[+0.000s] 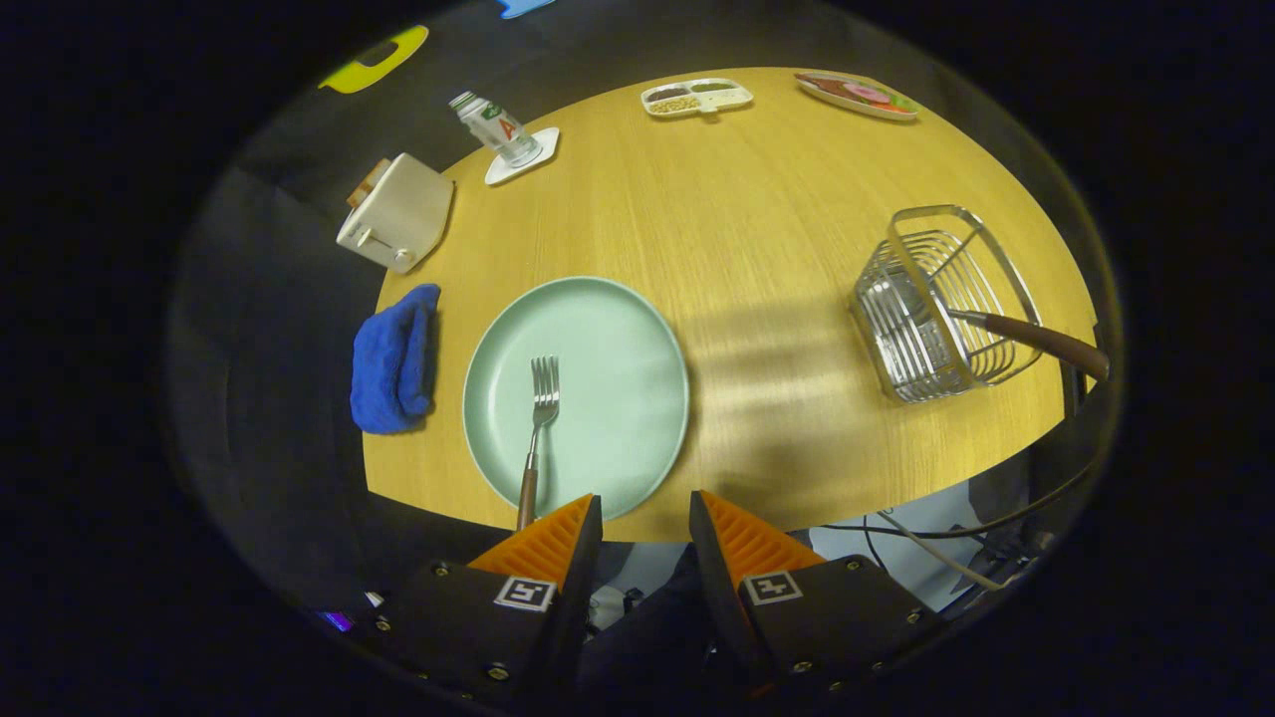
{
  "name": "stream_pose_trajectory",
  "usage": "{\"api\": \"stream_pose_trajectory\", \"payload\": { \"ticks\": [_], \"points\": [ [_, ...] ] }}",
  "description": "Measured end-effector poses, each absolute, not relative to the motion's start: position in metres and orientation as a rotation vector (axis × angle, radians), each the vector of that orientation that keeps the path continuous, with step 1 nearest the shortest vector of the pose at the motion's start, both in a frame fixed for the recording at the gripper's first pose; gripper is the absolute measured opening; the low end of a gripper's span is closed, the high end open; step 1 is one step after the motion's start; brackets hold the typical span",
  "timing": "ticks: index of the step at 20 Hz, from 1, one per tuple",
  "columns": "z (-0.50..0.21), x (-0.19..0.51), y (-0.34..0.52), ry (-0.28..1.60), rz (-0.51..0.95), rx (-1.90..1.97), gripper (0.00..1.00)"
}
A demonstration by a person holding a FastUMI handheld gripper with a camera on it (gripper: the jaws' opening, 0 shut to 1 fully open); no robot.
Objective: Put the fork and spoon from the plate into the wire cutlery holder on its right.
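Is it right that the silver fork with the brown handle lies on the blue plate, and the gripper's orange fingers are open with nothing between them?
Not quite: the gripper view shows the round plate is pale green. The fork does lie on it, and the gripper is open, empty.

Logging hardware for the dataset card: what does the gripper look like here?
The gripper has two wedge-shaped orange fingers with ribbed inner faces. Each sits on a black block that carries a square black-and-white marker and small screws.

Hand-held gripper [645, 513] high above, orange fingers [546, 543] apart, nothing between them.
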State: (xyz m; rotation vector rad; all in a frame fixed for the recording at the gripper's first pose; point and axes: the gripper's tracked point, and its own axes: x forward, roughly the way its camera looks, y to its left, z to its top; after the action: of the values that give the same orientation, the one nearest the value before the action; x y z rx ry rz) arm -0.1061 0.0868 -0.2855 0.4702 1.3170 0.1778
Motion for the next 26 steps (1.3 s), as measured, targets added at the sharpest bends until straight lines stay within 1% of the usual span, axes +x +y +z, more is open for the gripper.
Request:
{"api": "stream_pose_trajectory", "payload": {
  "ticks": [8,12,14,15,18,20,21,26],
  "points": [
    [-0.297,-0.128,0.158,1.454,0.329,0.456,0.54],
    [-0.309,-0.137,0.177,1.514,0.353,0.419,0.54],
    [-0.318,-0.138,0.181,1.540,0.335,0.391,0.54],
    [-0.321,-0.139,0.181,1.554,0.328,0.378,0.32],
    [-0.328,-0.140,0.185,1.570,0.333,0.356,0.33],
    [-0.326,-0.137,0.175,1.560,0.310,0.333,0.33],
    [-0.329,-0.140,0.173,1.556,0.309,0.320,0.06],
    [-0.322,-0.132,0.170,1.517,0.343,0.342,0.06]
  ]
}}
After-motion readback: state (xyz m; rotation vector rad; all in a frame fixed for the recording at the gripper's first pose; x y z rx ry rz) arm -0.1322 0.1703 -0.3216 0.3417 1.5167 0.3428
